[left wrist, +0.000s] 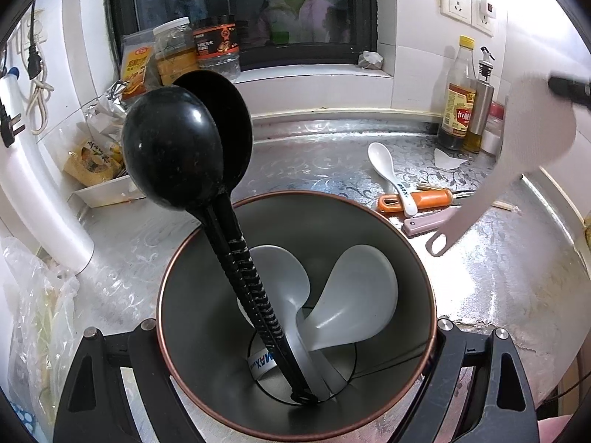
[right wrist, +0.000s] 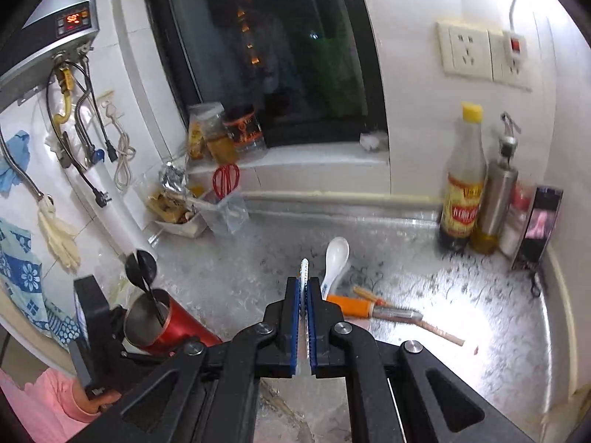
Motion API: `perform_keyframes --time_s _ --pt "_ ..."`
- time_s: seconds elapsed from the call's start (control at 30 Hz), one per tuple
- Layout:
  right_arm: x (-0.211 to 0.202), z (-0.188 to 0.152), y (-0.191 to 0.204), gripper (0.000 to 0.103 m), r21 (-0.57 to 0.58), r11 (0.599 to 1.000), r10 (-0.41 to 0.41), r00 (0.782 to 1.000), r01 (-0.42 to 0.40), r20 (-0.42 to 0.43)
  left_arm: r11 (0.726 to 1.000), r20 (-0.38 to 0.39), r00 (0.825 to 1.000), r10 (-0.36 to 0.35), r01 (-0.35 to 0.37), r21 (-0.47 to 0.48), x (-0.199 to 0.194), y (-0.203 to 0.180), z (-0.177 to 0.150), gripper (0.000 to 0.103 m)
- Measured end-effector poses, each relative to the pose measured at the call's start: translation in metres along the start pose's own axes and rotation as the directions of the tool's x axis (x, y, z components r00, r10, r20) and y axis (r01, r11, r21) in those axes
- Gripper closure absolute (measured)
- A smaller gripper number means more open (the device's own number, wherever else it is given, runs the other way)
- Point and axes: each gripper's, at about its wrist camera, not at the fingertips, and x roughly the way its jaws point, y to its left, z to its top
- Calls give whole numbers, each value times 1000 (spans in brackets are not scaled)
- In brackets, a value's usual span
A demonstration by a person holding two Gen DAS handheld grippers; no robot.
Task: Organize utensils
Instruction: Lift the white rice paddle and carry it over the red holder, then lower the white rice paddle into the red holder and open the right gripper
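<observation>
Silvery patterned counter point(left wrist: 325, 170) meets white-tiled wall point(left wrist: 413, 74) beneath dark window point(left wrist: 258, 7).

vinegar bottle point(right wrist: 464, 181) | steel oil dispenser point(right wrist: 500, 192) | wall sockets point(right wrist: 484, 53) | jars point(left wrist: 195, 50) on window sill

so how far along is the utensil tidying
Done: two black ladles and two white spoons stand in the red cup, which the left gripper holds. In hand: the right gripper is shut on a white rice paddle, lifted above the counter. Left: a white spoon, an orange-handled tool, a pink-handled tool and chopsticks.
</observation>
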Motion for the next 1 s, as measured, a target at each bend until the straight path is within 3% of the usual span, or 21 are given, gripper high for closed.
perform_keyframes --time_s 0.2,0.47,0.7,1.0 --pt "-34 35 26 99 -100 995 21 993 -9 119 1000 3 1000 -15 15 15 2 -3 3 13" --pt "-65 65 80 99 -250 965 130 967 -73 219 999 9 1000 -27 27 28 3 -4 4 13" --pt "-49 61 117 99 -338 930 212 963 -146 167 999 11 999 -34 33 36 2 -3 3 13" --pt "-5 41 131 99 -332 915 253 967 -228 32 999 13 999 -35 35 37 4 0 -1 13"
